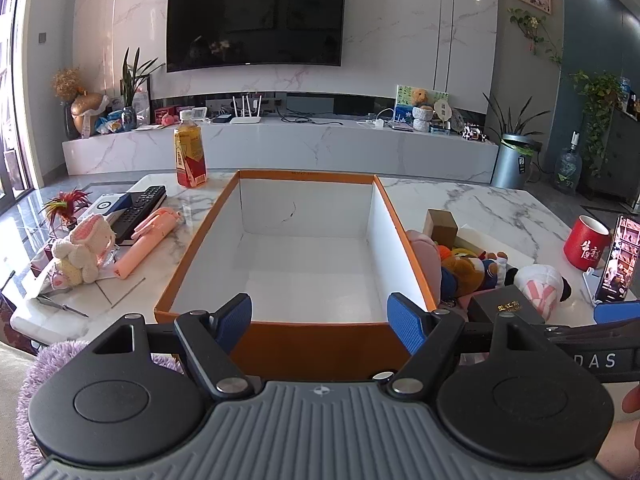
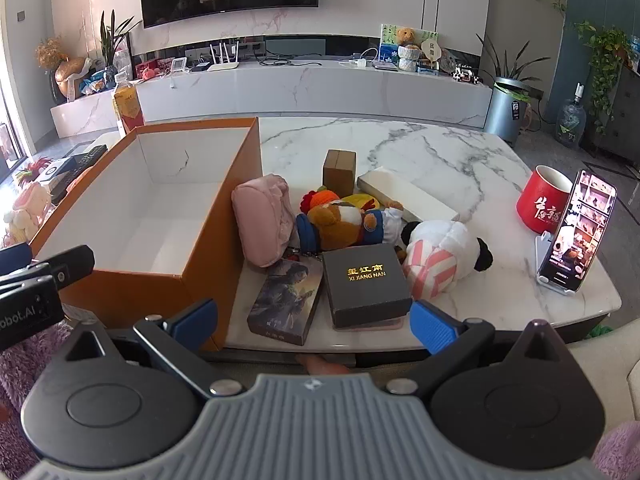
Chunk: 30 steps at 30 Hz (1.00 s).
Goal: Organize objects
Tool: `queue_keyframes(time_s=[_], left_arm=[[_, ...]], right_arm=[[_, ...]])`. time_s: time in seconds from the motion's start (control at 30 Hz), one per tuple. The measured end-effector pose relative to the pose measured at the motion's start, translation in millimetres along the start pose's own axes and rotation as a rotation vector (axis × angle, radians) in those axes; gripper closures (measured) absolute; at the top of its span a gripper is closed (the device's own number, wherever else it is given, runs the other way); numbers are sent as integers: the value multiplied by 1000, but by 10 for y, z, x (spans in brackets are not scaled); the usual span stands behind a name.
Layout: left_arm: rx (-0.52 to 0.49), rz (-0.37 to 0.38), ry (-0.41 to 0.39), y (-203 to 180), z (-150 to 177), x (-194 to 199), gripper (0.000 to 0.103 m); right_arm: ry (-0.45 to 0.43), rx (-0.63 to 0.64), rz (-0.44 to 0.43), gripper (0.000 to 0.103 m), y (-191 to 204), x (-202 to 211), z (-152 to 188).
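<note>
An orange box [image 1: 200,236] [image 2: 224,208] with a white inside stands on the marble table, and nothing lies in it. My left gripper [image 1: 320,316] is open just before the box's near wall, with nothing between its blue pads. Right of the box lie a pink pouch [image 2: 264,220], a brown plush toy [image 2: 340,224], a white and pink plush [image 2: 436,256], a black gift box [image 2: 364,284], a dark card box [image 2: 286,300], a small brown box [image 2: 339,166] and a long white box [image 2: 404,196]. My right gripper [image 2: 314,320] is open at the table's near edge, holding nothing.
Left of the box lie a knitted rabbit [image 1: 82,252], a pink tool [image 1: 146,240], a remote control [image 1: 140,208] and a drink bottle [image 1: 190,152]. A red mug [image 2: 544,200] and a phone on a stand [image 2: 576,232] are at the right.
</note>
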<state>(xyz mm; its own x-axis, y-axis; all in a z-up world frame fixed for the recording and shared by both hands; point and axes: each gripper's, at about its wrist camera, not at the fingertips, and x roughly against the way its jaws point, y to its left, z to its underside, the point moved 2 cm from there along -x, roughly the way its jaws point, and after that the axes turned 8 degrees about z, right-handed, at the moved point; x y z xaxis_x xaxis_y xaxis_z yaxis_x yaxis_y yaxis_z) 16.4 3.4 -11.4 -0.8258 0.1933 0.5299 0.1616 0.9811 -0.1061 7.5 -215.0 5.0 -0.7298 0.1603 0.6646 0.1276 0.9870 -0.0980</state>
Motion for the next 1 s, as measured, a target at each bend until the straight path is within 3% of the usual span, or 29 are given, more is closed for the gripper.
queue_keyframes(time_s=[1.0], left_arm=[[2, 17, 16, -3, 30, -10, 15]], right_arm=[[8, 4, 2, 1, 6, -23, 18]])
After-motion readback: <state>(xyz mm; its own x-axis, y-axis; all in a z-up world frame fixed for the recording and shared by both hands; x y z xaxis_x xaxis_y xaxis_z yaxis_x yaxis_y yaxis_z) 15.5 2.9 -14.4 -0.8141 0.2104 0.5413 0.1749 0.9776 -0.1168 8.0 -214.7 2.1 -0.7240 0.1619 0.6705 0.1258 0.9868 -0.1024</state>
